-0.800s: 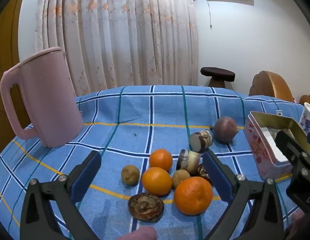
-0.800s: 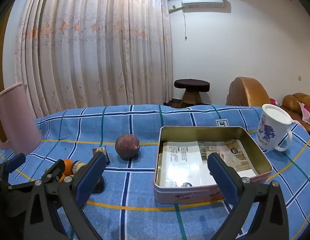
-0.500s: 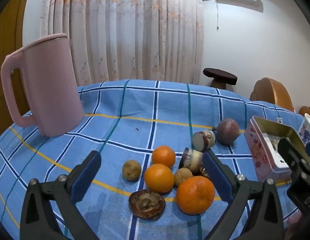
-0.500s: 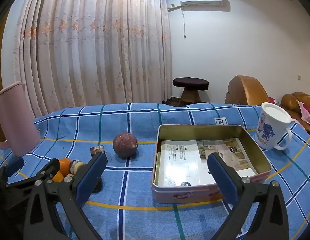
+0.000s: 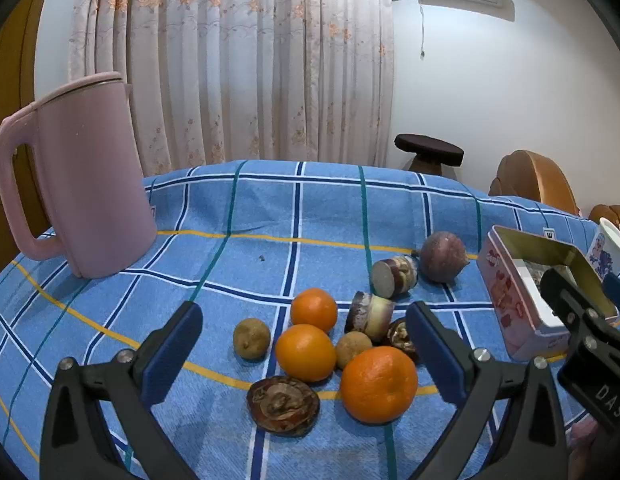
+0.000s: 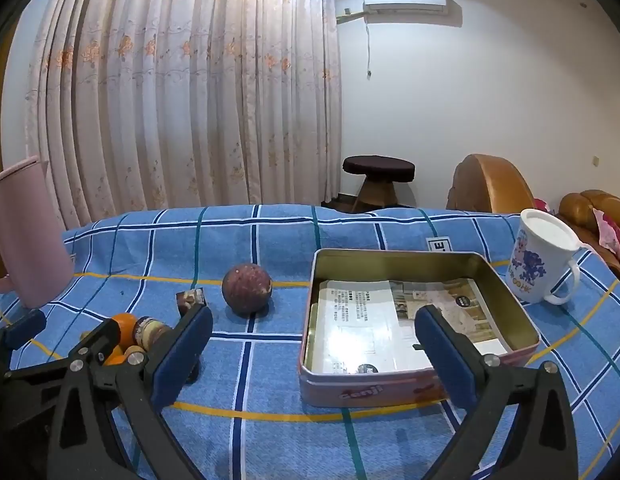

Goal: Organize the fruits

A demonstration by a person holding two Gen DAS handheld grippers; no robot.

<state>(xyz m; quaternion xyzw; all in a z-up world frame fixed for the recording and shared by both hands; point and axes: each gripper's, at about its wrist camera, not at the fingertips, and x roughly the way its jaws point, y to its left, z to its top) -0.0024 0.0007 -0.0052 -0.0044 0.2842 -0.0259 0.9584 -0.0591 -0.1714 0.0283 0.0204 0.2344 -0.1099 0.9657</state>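
Note:
A pile of fruit lies on the blue checked cloth: three oranges, the nearest (image 5: 378, 384) by the right finger, two small brown longans (image 5: 251, 338), a brown flat fruit half (image 5: 283, 405), cut purple pieces (image 5: 393, 277) and a round purple passion fruit (image 5: 443, 256), also in the right wrist view (image 6: 247, 289). My left gripper (image 5: 304, 342) is open and empty, above the pile. My right gripper (image 6: 311, 342) is open and empty, before the open pink tin (image 6: 509, 308), which is lined with paper.
A tall pink jug (image 5: 82, 176) stands at the left on the cloth. A white printed mug (image 6: 539, 258) stands right of the tin. A stool (image 6: 377, 178) and brown chairs are behind the table.
My left gripper has moved forward and lower toward the fruit pile, which looms larger. The right gripper has drifted slightly. Both stay open.

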